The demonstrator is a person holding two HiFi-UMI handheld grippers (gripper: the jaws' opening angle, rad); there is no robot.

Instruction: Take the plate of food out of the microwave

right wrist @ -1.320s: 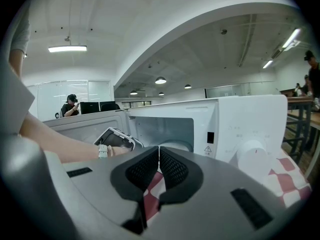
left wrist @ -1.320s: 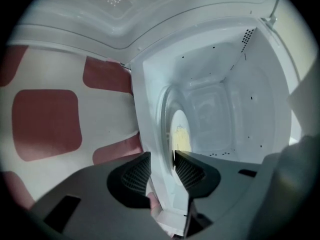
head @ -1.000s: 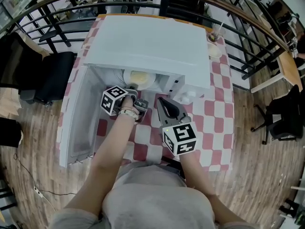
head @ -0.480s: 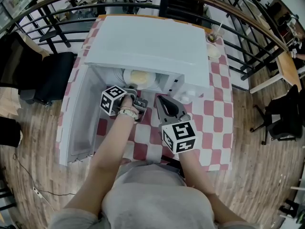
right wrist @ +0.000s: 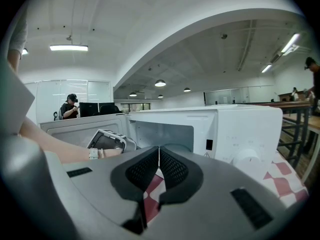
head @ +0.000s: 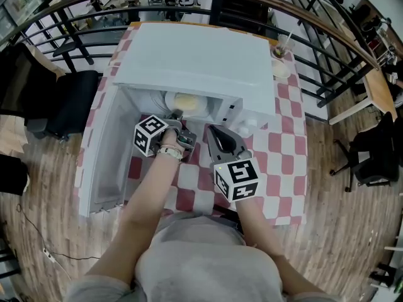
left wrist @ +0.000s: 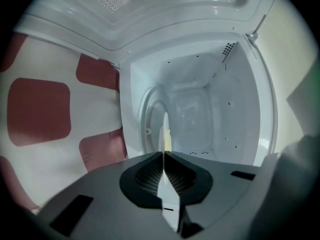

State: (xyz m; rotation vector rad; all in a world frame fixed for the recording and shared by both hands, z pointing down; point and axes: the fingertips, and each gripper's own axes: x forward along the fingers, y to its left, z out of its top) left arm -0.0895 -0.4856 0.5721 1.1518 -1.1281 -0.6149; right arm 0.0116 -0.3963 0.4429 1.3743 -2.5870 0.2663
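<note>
Head view is showing the left tool (head: 177,116) reaching into the open microwave (head: 195,55), its jaws closing tight on the near rim of the plate of food (head: 185,102), which is sitting inside at 12 o'clock. The right tool (head: 211,131) is hovering clenched and empty at the left tool's 3 o'clock, above the checkered worktop (head: 286,137).

BODY LOG | your shirt (head: 201,260): plain grey | your left wrist: pale band (head: 169,150) | your left gripper (head: 178,114): dark grey shell, black ribbed pads (left wrist: 145,181), white cube (head: 150,134) printed with black square markers | your right gripper (head: 211,131): matching grey shell, black meshed pads (right wrist: 176,168), marker cube (head: 237,180) alike
</note>
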